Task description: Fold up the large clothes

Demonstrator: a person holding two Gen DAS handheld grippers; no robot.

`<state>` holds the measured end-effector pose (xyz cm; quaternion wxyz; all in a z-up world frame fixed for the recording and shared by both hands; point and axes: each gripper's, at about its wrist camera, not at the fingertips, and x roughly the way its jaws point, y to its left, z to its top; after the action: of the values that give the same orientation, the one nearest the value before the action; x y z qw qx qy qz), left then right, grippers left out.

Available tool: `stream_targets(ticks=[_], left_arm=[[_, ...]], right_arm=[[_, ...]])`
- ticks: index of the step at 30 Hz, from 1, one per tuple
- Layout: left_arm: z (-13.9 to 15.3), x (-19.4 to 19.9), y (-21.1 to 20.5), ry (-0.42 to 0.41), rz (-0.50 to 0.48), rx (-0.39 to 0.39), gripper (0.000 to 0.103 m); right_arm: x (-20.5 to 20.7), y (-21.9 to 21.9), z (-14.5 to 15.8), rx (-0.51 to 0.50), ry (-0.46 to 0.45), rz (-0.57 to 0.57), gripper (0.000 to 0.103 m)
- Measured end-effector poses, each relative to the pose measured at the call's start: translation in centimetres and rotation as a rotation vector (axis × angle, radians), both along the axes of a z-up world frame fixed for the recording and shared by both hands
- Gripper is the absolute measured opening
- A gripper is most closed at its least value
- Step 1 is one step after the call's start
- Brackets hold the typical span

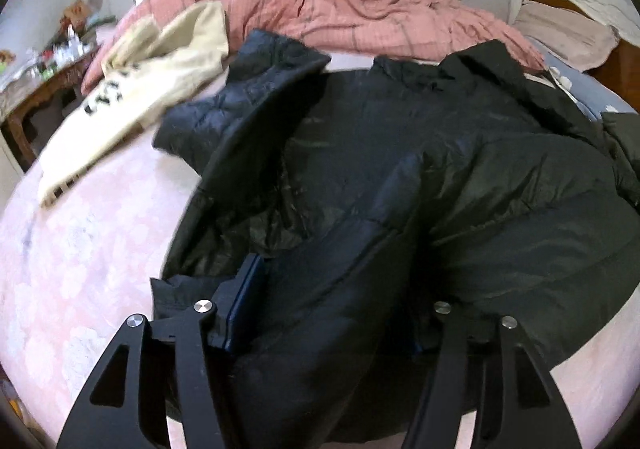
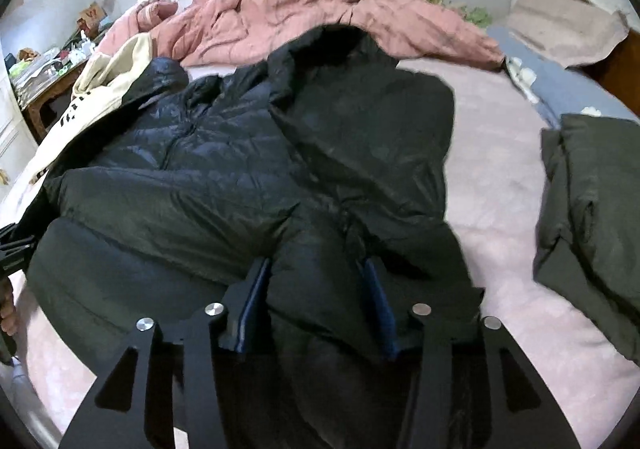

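Black puffer jacket (image 2: 248,177) spread across the centre of the bed (image 2: 492,185): light, soft, slippery, springy. Left gripper (image 1: 328,313) and right gripper (image 2: 316,309) jaws partly open astride puffy hem folds at lower frame; best gripped at stitched hem edges.

bare pink sheet (image 2: 496,177) right of jacket (image 2: 248,185), quilt (image 2: 304,9) behind

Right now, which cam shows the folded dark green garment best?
Right wrist: the garment lies whole and apart on the pink sheet. Left wrist catches only a sliver at its right edge.
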<state>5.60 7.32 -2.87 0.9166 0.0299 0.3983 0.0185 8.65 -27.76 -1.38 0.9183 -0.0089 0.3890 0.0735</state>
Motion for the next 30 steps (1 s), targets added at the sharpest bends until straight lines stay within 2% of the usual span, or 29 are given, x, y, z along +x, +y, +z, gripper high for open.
stream_targets(ticks=[1,3,5,7,8,10,11,12,13,14,15,17,22,24,28,30], left_arm=[[0.6,-0.6,0.0,-0.027,0.014,0.020,0.063],[2.1,-2.1,0.2,-0.116,0.087,0.070,0.082],[4.1,-3.6,0.7,-0.222,0.097,0.040,0.082],[5.7,-4.5,1.3,-0.295,0.100,-0.008,0.083],[6.3,-4.6,1.7,-0.324,0.116,-0.022,0.085],[6.6,-4.0,2.4,-0.326,0.139,-0.045,0.085],[6.4,-3.5,2.9,-0.311,0.149,-0.058,0.085],[5.9,-2.7,3.4,-0.281,0.162,-0.068,0.085],[5.2,-1.8,3.9,-0.245,0.185,-0.067,0.084],[4.3,-1.1,4.4,-0.212,0.211,-0.062,0.078],[3.4,-0.6,5.0,-0.182,0.230,-0.063,0.072],[1.5,0.3,5.9,-0.113,0.264,-0.058,0.068],[-1.1,1.0,7.6,-0.015,0.297,-0.128,0.069],[-1.5,1.0,7.3,-0.002,0.305,-0.123,0.071],[-1.8,1.1,6.7,0.014,0.304,-0.087,0.074],[-2.0,1.4,6.9,0.028,0.302,-0.089,0.076]], right_arm=[[-0.6,-0.3,0.4,0.002,-0.037,-0.015,0.063],[-1.9,-1.0,1.6,0.010,-0.113,-0.049,0.066],[-3.5,-1.8,3.3,0.044,-0.200,-0.075,0.067],[-4.9,-2.7,4.8,0.074,-0.285,-0.120,0.077],[-5.6,-3.1,5.4,0.085,-0.328,-0.144,0.080],[-6.8,-3.3,6.2,0.108,-0.370,-0.144,0.081],[-6.7,-3.2,6.3,0.140,-0.332,-0.089,0.081],[-6.2,-3.0,6.1,0.180,-0.260,-0.012,0.072],[-5.7,-2.7,5.7,0.216,-0.196,0.050,0.052],[-5.2,-2.4,4.8,0.254,-0.138,0.099,0.047],[-4.8,-2.3,4.3,0.261,-0.114,0.105,0.046],[-3.3,-2.2,2.2,0.190,-0.058,0.042,0.046],[-0.9,-3.9,0.3,0.072,-0.079,-0.133,0.046],[-0.3,-4.8,-0.3,0.098,-0.055,-0.157,0.046],[1.0,-6.5,-2.3,0.170,0.064,-0.161,0.046],[1.2,-6.6,-2.8,0.174,0.073,-0.168,0.046]])
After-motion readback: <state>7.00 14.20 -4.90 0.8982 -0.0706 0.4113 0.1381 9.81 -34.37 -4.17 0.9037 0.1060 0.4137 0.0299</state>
